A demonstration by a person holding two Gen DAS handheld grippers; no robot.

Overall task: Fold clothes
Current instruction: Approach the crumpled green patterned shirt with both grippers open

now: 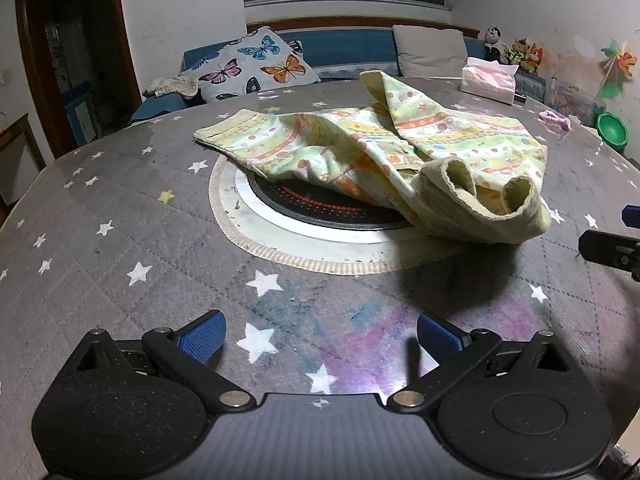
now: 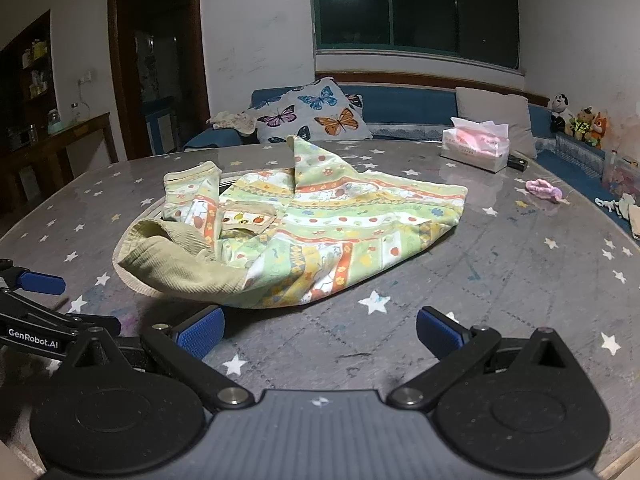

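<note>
I see both tongs, left tongs (image 1: 320, 338) and right tongs (image 2: 320, 336), apart, empty; only left view shows round burner (image 1: 320, 208) under patterned garment (image 1: 360, 152) on counter (image 1: 120, 240)

home living room | sofa (image 2: 400, 104), butterfly cushion (image 2: 316, 114), plush toys (image 2: 578, 120), tissue box (image 2: 474, 148)

Both wrist views low, near table (image 1: 120, 208) – sharing garment (image 1: 360, 152).
</note>
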